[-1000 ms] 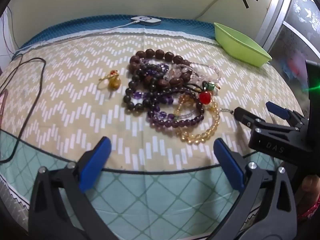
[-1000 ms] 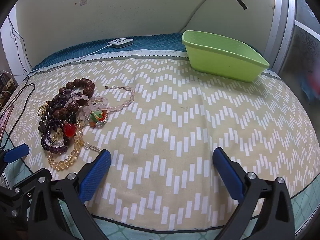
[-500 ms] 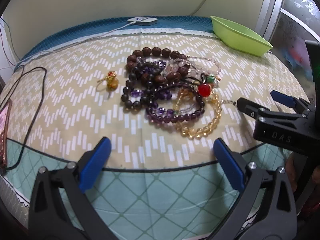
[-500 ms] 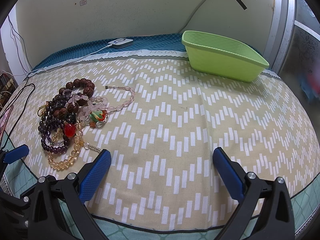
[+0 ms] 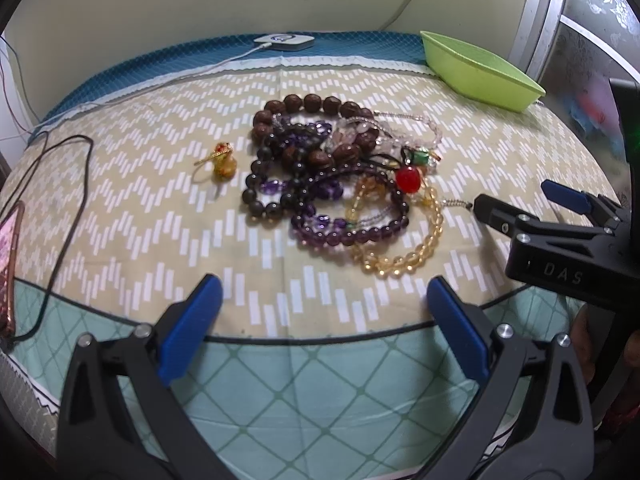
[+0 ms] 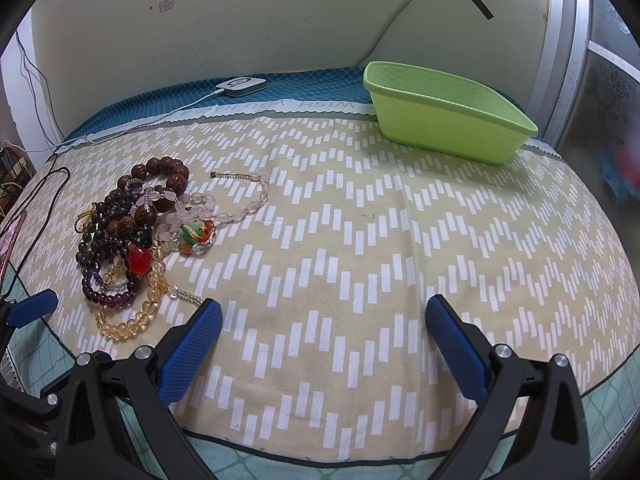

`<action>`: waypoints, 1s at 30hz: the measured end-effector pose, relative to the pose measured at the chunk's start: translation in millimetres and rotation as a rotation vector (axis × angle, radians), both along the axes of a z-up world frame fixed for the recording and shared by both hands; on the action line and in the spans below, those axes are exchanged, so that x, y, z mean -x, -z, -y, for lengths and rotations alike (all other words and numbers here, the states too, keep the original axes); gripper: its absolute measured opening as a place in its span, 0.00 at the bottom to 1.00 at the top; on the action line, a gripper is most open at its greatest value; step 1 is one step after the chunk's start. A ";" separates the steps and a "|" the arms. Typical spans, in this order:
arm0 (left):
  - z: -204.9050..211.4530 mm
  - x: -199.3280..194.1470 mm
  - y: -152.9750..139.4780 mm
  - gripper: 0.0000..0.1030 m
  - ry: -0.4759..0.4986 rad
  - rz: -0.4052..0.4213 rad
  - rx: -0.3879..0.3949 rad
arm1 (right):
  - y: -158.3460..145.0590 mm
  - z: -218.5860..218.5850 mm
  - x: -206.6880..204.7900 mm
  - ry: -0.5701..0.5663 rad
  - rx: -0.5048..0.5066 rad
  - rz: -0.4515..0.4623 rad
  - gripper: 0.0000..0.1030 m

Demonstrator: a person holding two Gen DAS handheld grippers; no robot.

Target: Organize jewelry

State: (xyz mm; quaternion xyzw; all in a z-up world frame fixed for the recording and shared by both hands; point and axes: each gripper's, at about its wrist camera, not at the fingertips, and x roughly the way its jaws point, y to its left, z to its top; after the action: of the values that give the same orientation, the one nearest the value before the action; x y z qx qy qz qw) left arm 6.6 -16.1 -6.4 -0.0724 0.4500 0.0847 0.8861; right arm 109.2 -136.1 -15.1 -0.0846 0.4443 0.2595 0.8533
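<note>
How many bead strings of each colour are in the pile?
Brown: 1
Black: 1
Purple: 1, maybe more, tangled
Yellow: 1
Pale pink: 1
Total: about 5 strings

A white charger (image 6: 241,85), black cable (image 5: 60,200) and phone (image 5: 10,264) lie on the patterned cloth (image 6: 360,240)

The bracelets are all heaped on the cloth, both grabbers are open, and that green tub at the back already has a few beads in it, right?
Not quite: the green tub holds nothing, as the right wrist view shows. The bracelets are heaped on the cloth, and both grippers are open.
</note>
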 end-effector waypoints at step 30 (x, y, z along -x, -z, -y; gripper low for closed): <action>3.0 -6.4 2.9 0.95 0.012 -0.012 -0.033 | 0.4 -0.3 -0.8 0.001 -0.001 0.001 0.77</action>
State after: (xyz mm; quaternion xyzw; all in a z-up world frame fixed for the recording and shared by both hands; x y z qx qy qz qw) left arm 13.0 -19.0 -9.4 -0.0543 0.4543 0.0873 0.8849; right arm 110.0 -135.8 -15.5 -0.0843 0.4437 0.2594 0.8537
